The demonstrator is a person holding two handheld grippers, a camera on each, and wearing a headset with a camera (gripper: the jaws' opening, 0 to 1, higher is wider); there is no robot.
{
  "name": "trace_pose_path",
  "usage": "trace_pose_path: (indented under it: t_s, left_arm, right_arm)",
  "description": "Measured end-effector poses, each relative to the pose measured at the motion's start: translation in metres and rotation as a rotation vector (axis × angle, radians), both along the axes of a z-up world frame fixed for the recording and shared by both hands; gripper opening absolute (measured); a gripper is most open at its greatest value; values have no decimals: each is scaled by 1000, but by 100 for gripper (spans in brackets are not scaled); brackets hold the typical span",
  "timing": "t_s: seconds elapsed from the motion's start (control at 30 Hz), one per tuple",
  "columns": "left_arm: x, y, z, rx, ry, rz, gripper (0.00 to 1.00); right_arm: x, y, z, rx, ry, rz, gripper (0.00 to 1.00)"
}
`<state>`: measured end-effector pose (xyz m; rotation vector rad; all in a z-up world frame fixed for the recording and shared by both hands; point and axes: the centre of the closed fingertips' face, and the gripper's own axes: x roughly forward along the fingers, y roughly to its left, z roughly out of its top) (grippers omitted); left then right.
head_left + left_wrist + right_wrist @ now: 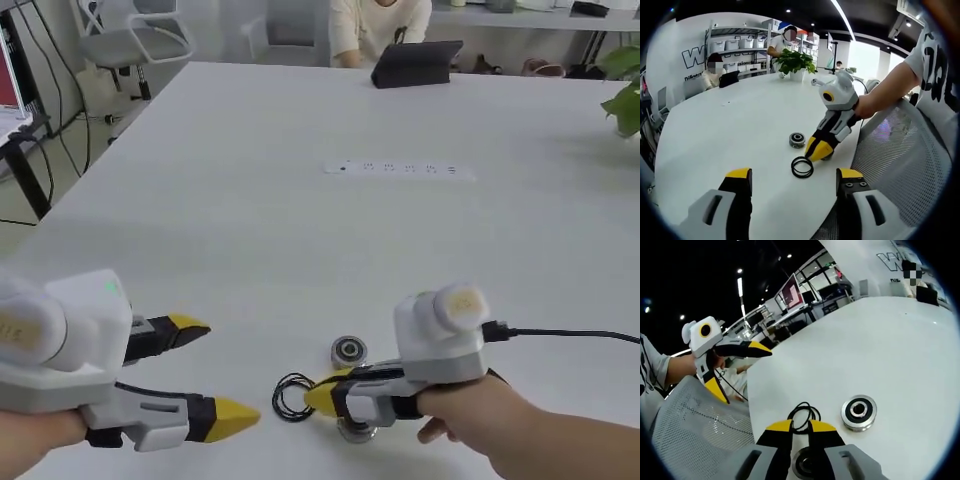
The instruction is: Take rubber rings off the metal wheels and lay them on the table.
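Thin black rings (804, 416) (two, it seems, overlapping) lie flat on the bench (300, 230), right at the tips of the right tongs (801, 426) and ahead of the left tongs (795, 173). A silvery wheel (859, 412) with a dark hub lies flat just past the right tongs' tips, off to one side. A second wheel (804, 464) lies beneath the right tongs, mostly hidden.

Ceiling spotlights (788, 10) shine over a long white table (300, 220), grey chair (135, 35) and shelves (737, 47).
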<state>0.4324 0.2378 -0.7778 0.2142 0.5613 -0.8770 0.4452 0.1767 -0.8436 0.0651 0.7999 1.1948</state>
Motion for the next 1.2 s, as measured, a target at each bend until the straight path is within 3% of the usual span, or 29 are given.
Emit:
trace_pose_path:
  t_s: [0.27, 0.57, 0.87, 1.2]
  left_arm:
    - [-1, -1, 0, -2, 4, -6, 66]
    - [-1, -6, 7, -14, -2, -6, 67]
    - [0, -11, 15, -39, -2, -2, 67]
    - [2, -15, 28, -54, -24, 0, 68]
  right_arm:
    - [1, -2, 3, -6, -17, 9, 15]
    - [9, -8, 20, 23, -49, -19, 22]
    - [19, -20, 42, 57, -108, -52, 27]
    - [23, -36, 66, 80, -175, -69, 37]
